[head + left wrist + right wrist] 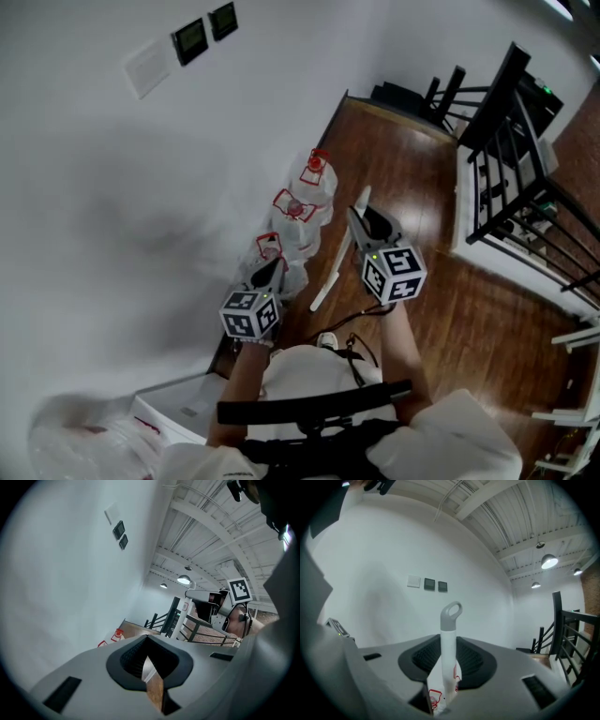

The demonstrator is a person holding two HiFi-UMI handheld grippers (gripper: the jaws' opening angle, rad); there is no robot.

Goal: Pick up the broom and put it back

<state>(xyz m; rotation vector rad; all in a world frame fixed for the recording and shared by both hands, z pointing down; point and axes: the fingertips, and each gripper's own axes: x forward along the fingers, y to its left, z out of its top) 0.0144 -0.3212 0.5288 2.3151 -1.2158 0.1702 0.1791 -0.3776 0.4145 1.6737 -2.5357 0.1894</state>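
Observation:
The broom shows as a white handle [330,274] slanting down toward the floor in front of me. In the right gripper view the handle [448,653] stands upright between the jaws, its grey loop end [452,611] above them. My right gripper [361,208] [448,641] is shut on this handle. The broom's head is hidden from every view. My left gripper [272,269] [147,641] hovers close to the white wall, left of the handle, shut with nothing in it. Its view also catches the right gripper's marker cube [239,590].
Large water bottles with red caps [305,202] in clear wrap stand along the wall on the wooden floor [441,309]. A black railing [525,178] runs at the right, a black chair [422,98] stands at the far end. A white box [173,412] lies at lower left.

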